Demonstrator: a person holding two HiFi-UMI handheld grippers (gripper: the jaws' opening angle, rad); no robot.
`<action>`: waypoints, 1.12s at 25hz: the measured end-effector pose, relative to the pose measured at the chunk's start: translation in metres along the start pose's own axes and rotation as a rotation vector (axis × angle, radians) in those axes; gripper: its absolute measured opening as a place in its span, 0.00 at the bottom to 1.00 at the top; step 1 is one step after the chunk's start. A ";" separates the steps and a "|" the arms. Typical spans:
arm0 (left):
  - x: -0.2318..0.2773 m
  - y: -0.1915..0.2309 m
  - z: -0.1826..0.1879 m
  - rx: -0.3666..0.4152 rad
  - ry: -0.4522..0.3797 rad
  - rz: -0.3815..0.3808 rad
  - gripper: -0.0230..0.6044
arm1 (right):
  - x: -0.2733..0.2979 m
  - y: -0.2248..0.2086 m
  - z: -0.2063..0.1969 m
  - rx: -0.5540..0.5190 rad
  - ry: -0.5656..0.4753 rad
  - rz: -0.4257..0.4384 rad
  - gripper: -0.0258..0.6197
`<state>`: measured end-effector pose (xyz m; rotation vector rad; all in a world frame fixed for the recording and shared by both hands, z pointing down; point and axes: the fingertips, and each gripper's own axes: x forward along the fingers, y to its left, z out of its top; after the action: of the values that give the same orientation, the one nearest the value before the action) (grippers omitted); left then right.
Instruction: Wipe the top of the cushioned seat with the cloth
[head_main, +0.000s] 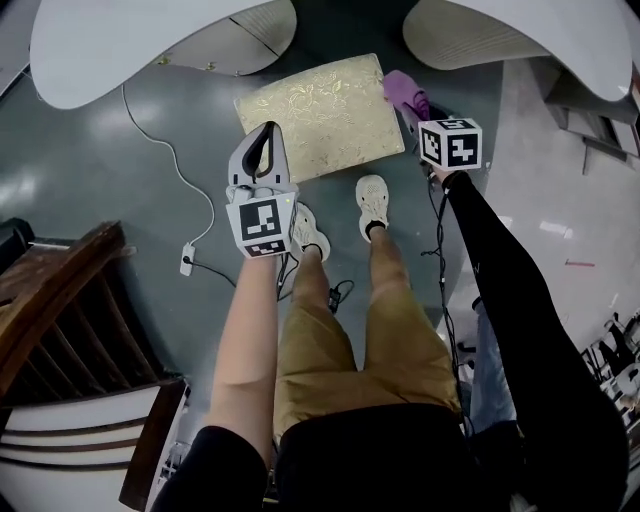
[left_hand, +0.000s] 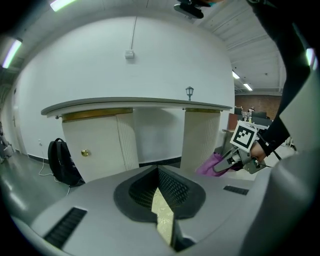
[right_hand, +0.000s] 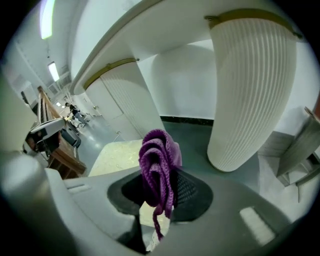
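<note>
purple cloth clamped in right gripper; left gripper closed.

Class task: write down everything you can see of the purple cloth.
The cloth is purple with a ribbed, knitted look. It is bunched into folds, and a thin strand hangs below. It is clamped in the right gripper and sticks out past the jaws. In the head view it sits by the far right corner of the gold seat; whether it touches the seat is unclear.
</note>
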<state>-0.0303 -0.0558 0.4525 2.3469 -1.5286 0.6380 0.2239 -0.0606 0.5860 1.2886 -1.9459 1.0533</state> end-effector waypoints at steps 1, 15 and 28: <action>-0.004 0.007 -0.001 0.001 -0.007 0.002 0.05 | 0.002 0.018 0.001 -0.011 -0.008 0.021 0.18; -0.087 0.099 -0.008 0.005 -0.078 0.018 0.05 | 0.083 0.326 -0.047 -0.067 0.168 0.457 0.18; -0.104 0.135 -0.031 -0.055 -0.041 0.051 0.05 | 0.129 0.276 -0.072 -0.043 0.267 0.133 0.18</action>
<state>-0.1966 -0.0142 0.4250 2.3007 -1.6074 0.5554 -0.0772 0.0015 0.6445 0.9518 -1.8573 1.1765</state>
